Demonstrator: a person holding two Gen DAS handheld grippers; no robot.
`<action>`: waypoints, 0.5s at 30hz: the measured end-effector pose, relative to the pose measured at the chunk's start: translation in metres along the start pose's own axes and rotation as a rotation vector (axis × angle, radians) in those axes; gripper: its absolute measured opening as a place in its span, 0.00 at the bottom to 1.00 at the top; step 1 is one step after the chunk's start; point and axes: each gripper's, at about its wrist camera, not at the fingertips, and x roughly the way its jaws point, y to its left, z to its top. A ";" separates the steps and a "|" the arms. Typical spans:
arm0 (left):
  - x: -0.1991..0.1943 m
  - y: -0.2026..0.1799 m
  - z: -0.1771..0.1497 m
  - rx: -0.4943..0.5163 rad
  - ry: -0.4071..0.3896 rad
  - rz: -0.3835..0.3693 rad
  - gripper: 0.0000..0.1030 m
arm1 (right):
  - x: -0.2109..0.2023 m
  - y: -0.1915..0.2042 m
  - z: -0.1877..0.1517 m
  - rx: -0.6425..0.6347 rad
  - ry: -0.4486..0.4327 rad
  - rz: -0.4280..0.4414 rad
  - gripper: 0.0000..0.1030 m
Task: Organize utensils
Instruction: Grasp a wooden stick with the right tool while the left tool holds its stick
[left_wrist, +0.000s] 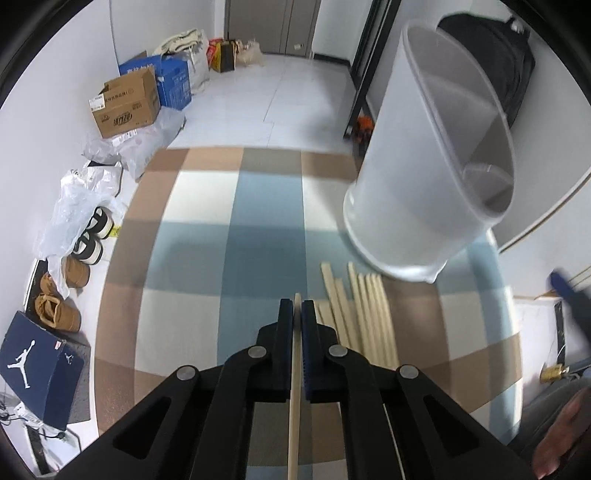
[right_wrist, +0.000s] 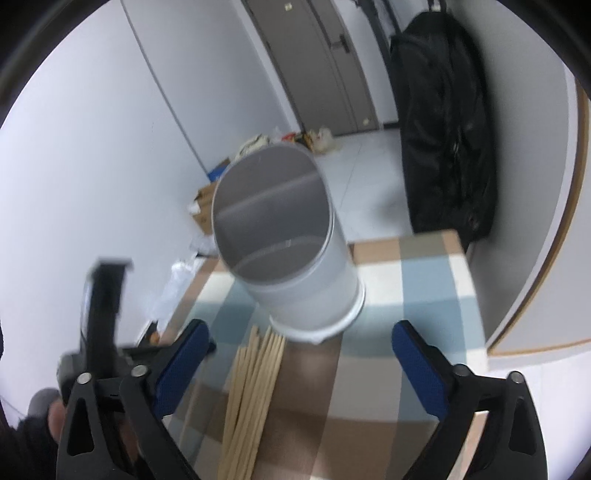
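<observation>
Left gripper (left_wrist: 296, 306) has one chopstick (left_wrist: 294, 398) pinched, jaws clamped tight on it with the stick running straight down the centre of the left wrist view, its tip just peeking out above the blue pads (left_wrist: 308, 365) and the rest trailing off the bottom edge. Its long axis lines up with the gripper's own pointing line, angled down toward the checked counter (left_wrist: 207, 229).

Just right of those jaws, lower centre-right of the frame, lies the bundle of chopsticks (left_wrist: 360, 317), side by side, roughly parallel, their far ends pointing up-frame toward the white holder (left_wrist: 413, 192). That holder sits upright on the counter at the upper right, mouth open; nothing shows inside it.

In the right wrist view, the right gripper (right_wrist: 301, 343) stands with jaws spread wide, nothing between them, the bundle running from bottom centre up to the holder's base in the middle of the frame.

How will these handle? Light, stiff, thin sticks, smooth and likely to pivot or slip if held near an end. A grip around mid-length looks safest. The single stick probably needs tipping nearer vertical to drop into that mouth. The holder looks light too, so a bump could shift or tip it.
</observation>
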 end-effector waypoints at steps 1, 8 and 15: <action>-0.004 0.003 0.001 -0.017 -0.012 -0.015 0.00 | 0.003 0.000 -0.003 0.006 0.019 0.006 0.90; -0.019 0.025 0.001 -0.113 -0.053 -0.088 0.00 | 0.028 0.011 -0.023 0.016 0.167 0.070 0.67; -0.033 0.034 0.003 -0.142 -0.099 -0.107 0.00 | 0.053 0.025 -0.032 0.008 0.264 0.061 0.47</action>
